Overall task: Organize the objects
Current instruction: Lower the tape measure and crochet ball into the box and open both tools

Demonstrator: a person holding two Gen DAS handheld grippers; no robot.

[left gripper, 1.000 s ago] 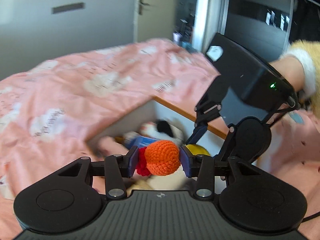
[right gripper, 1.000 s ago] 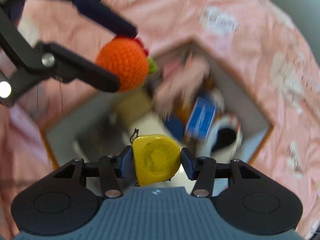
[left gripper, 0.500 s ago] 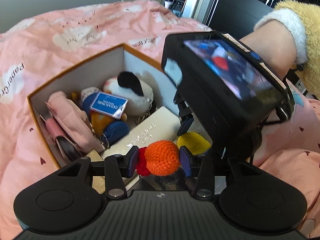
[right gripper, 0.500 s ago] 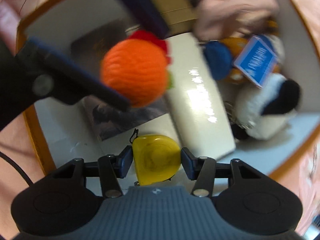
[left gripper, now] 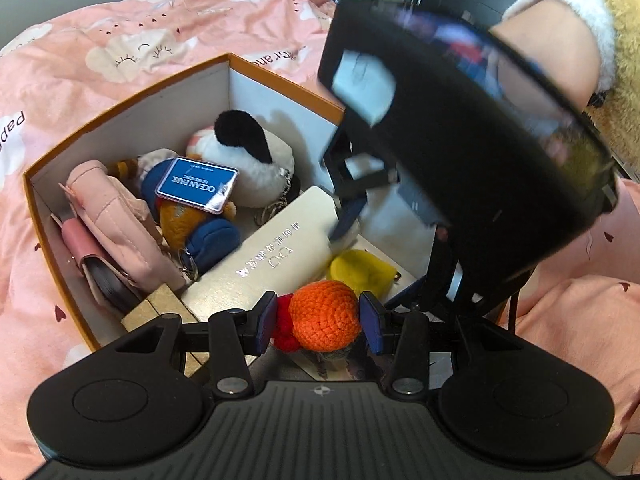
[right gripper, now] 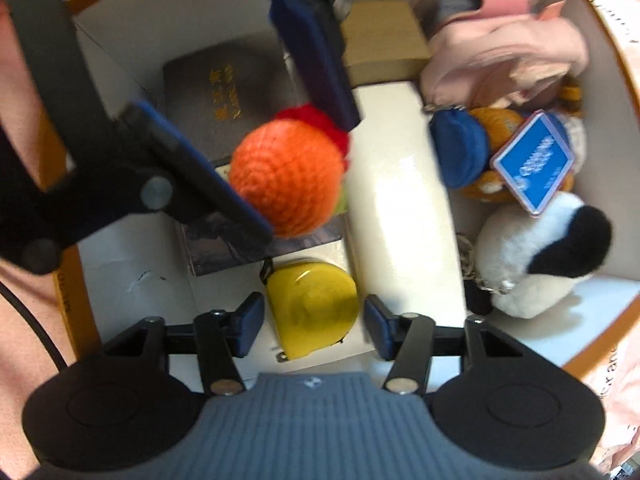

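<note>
An open box with an orange rim [left gripper: 132, 100] lies on a pink bedspread. My left gripper [left gripper: 318, 320] is shut on an orange crocheted toy [left gripper: 324, 320] with a red tuft and hangs low over the box's near side. From the right wrist view the orange toy [right gripper: 286, 178] hangs over a dark book. My right gripper [right gripper: 316, 320] points straight down into the box. Its jaws are opening, and a yellow tape measure [right gripper: 312, 308] lies on the box floor between them, a gap on each side. In the left wrist view the tape measure [left gripper: 360, 268] sits beneath the right gripper's body.
The box also holds a long white case [left gripper: 272, 252], a dark book [right gripper: 224, 96], a black-and-white plush [left gripper: 256, 160], a blue card [left gripper: 196, 184], a pink pouch [left gripper: 116, 216] and a brown block [right gripper: 380, 36]. A hand in a fuzzy yellow sleeve [left gripper: 600, 40] holds the right gripper.
Both grippers sank from above the bed into the box. The right jaws have parted from the yellow tape measure, which now rests on the box floor. The left grip on the orange toy is unchanged.
</note>
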